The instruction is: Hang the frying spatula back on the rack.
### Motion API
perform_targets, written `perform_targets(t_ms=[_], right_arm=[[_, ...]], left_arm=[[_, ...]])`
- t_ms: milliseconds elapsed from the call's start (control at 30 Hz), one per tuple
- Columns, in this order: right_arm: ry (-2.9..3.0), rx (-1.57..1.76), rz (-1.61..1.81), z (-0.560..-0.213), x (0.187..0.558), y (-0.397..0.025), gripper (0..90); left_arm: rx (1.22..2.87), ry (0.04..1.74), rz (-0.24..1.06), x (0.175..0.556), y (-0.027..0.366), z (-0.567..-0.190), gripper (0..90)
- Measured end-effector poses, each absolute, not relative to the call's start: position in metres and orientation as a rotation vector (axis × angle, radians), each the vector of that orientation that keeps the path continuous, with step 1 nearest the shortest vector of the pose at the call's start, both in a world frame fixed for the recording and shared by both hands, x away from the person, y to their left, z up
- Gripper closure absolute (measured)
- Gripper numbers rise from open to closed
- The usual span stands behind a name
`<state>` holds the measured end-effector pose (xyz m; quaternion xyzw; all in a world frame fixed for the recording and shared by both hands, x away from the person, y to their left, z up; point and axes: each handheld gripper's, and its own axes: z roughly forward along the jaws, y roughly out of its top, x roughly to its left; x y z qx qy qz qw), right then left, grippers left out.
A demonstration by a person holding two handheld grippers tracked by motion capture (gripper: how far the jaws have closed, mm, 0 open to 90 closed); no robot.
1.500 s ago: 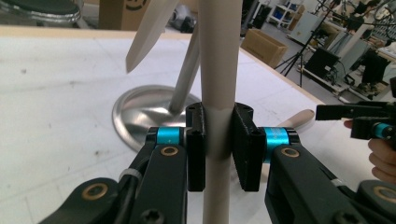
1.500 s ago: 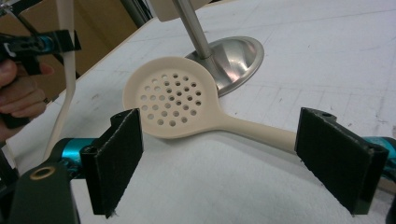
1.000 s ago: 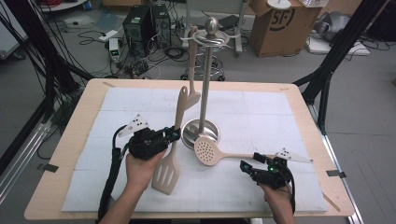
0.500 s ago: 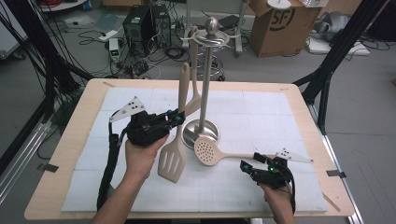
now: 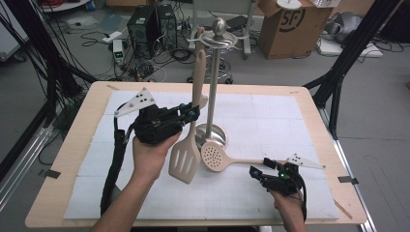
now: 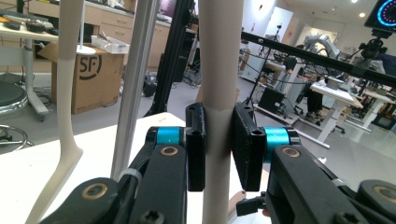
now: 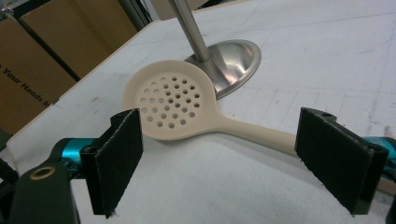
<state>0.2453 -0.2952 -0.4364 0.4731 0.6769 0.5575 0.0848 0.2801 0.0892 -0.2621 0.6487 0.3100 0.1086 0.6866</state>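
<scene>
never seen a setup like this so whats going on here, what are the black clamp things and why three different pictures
A person stands at a table holding a hand-operated two-jaw gripper in each hand; there is no robot arm. The high view looks down from above. The other two come from cameras riding on each gripper, looking along its black jaws.

The left gripper is shut on the handle of a beige slotted spatula, holding it upright and raised beside a metal utensil stand, where another beige utensil hangs.

The right gripper is open, its jaws either side of the handle of a perforated skimmer spoon lying on the white mat.
</scene>
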Motion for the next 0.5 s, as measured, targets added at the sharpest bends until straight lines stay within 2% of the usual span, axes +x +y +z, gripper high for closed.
perform_targets(t_ms=[500], right_arm=[[2.018, 1.414, 1.663, -0.436, 0.245, -0.2959, 14.7]], left_arm=[[1.455, 0.707, 0.186, 0.2904, 0.0794, -0.2572, 76.7]])
